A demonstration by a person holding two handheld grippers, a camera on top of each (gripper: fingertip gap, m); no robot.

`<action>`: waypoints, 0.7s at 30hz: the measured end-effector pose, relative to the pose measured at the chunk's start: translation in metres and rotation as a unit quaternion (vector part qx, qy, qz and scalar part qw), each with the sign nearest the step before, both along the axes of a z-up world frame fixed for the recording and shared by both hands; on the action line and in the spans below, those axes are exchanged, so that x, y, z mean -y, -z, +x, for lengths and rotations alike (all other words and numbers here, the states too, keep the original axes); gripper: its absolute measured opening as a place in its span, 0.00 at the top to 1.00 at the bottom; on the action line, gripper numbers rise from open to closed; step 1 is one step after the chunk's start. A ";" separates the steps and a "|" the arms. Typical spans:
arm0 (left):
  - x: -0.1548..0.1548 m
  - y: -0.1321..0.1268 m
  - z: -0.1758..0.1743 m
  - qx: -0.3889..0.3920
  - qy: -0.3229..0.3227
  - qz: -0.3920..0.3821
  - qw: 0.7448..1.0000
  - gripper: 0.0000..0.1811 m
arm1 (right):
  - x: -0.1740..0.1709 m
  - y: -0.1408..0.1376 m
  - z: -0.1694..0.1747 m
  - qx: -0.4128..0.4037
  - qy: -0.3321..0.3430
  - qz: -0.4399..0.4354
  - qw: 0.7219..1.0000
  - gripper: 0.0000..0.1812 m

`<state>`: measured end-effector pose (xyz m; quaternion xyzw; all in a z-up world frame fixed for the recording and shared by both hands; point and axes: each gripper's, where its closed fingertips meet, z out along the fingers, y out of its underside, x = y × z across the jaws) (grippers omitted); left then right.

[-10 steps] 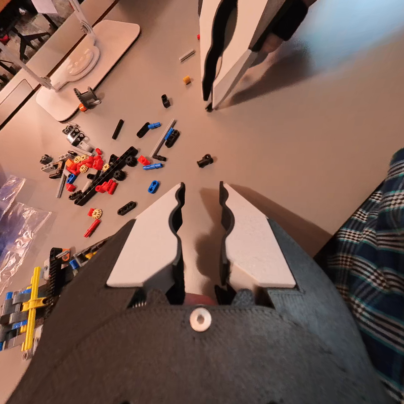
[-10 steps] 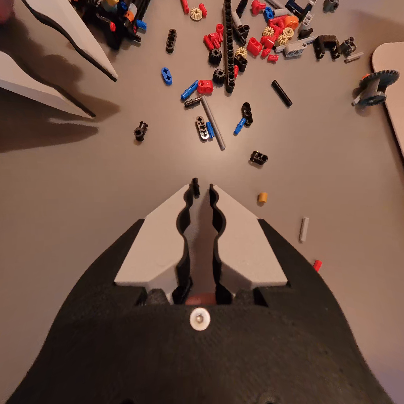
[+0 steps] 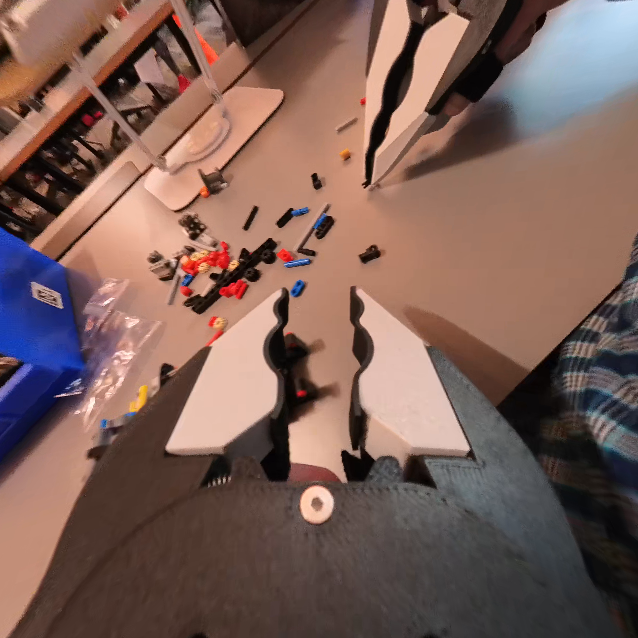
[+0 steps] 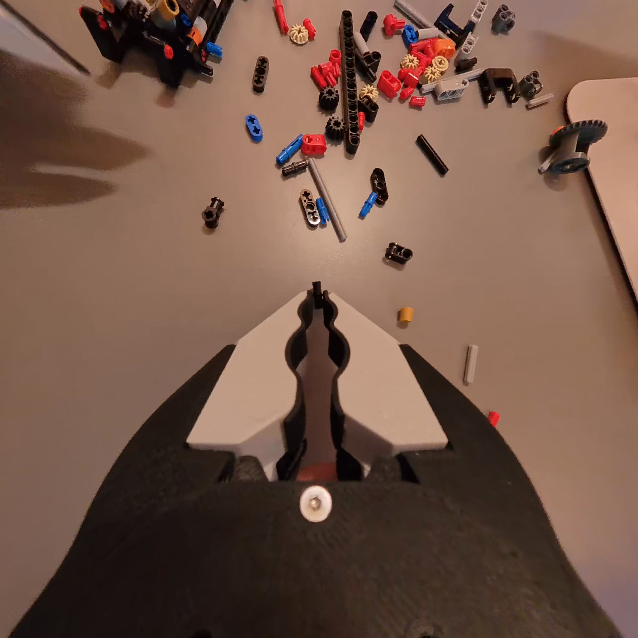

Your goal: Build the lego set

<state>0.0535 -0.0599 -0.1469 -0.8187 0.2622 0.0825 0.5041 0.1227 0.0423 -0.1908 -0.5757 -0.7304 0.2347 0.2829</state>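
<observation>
My right gripper (image 4: 319, 296) is shut on a small black pin (image 4: 316, 289) that sticks out past its tips, low over the table. It also shows in the left wrist view (image 3: 370, 183), tips down. My left gripper (image 3: 318, 293) is open and empty. A blurred black part with red pins (image 3: 297, 362) of the partly built model shows through its gap, below the fingers. The model (image 4: 155, 38) stands at the top left of the right wrist view. Loose pieces (image 4: 379, 69) lie around a long black beam (image 4: 348, 86).
A black connector (image 4: 212, 212), grey axle (image 4: 326, 198), blue link (image 4: 254, 127), orange bush (image 4: 405, 314) and grey pin (image 4: 470, 364) lie scattered. A gear assembly (image 4: 573, 148) rests by a white stand base (image 4: 614, 172). A blue box (image 3: 31, 328) and plastic bags (image 3: 114, 345) sit left; a plaid sleeve (image 3: 593, 414) at the table edge. Left tips to right tips: about 15 centimetres.
My right gripper has closed on the black pin. My left gripper has opened wider and shifted over the model, its view tilting up; that view is blurred by motion.
</observation>
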 end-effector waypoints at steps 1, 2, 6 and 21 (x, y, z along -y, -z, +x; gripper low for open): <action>0.003 -0.005 -0.007 -0.007 0.004 0.007 1.000 0.80 | 0.000 0.001 0.000 -0.001 0.001 -0.002 1.000 0.98; 0.006 -0.012 -0.018 -0.014 -0.003 0.015 1.000 0.80 | 0.000 0.001 0.000 -0.002 0.002 -0.003 1.000 0.98; 0.019 -0.030 -0.070 -0.041 -0.028 0.025 0.998 0.79 | 0.001 0.000 -0.001 -0.012 -0.002 -0.006 1.000 0.98; 0.017 0.009 -0.128 -0.044 0.035 -0.114 0.992 0.80 | 0.003 -0.002 -0.007 -0.029 0.000 -0.015 0.999 0.98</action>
